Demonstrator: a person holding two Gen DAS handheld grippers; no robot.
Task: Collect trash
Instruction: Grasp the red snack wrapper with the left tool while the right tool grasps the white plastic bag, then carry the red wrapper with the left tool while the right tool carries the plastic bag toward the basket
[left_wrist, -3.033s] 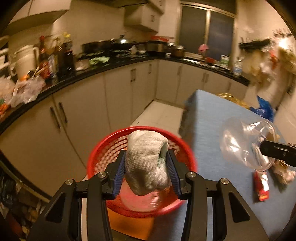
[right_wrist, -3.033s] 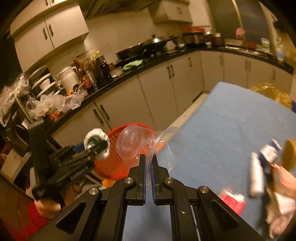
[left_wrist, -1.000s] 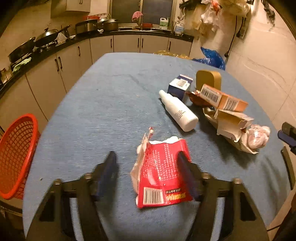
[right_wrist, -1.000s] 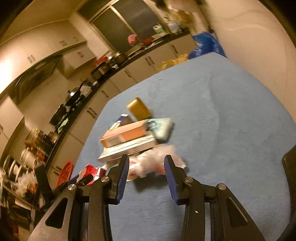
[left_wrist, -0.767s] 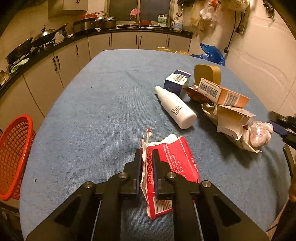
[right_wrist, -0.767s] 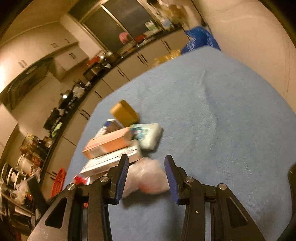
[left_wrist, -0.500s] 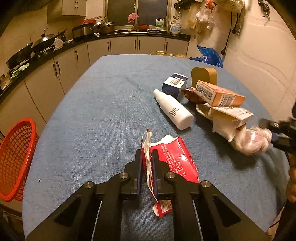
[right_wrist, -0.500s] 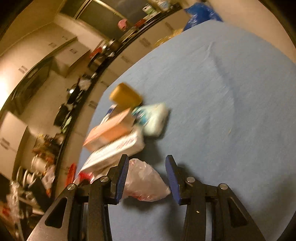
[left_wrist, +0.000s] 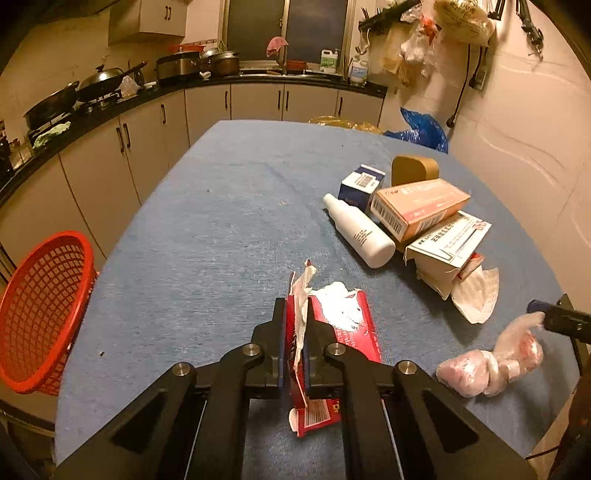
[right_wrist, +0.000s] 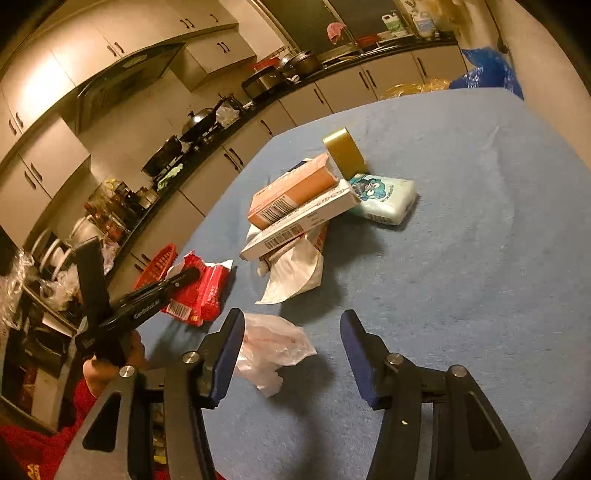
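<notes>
My left gripper (left_wrist: 296, 317) is shut on the torn edge of a red snack wrapper (left_wrist: 340, 350) that lies on the blue table (left_wrist: 229, 221). The wrapper also shows in the right wrist view (right_wrist: 201, 288), with the left gripper (right_wrist: 192, 274) on it. My right gripper (right_wrist: 291, 332) is open, its fingers either side of a crumpled clear plastic bag (right_wrist: 273, 347) on the table; the bag rests against the left finger. The bag also shows in the left wrist view (left_wrist: 491, 362), beside the right gripper's tip (left_wrist: 535, 306). A red mesh basket (left_wrist: 37, 314) stands beyond the table's left edge.
A pile of trash lies at the table's right: a white bottle (left_wrist: 360, 236), an orange box (left_wrist: 417, 206), a white box (left_wrist: 447, 240), a blue-white box (left_wrist: 360, 186), a tan tape roll (left_wrist: 413, 171), a tissue pack (right_wrist: 384, 199). Kitchen counters run behind.
My left gripper closed on the red wrapper and keeps hold. The plastic bag has shifted toward the table's near right edge, and my right gripper has pulled back, with the bag still between its open fingers.
</notes>
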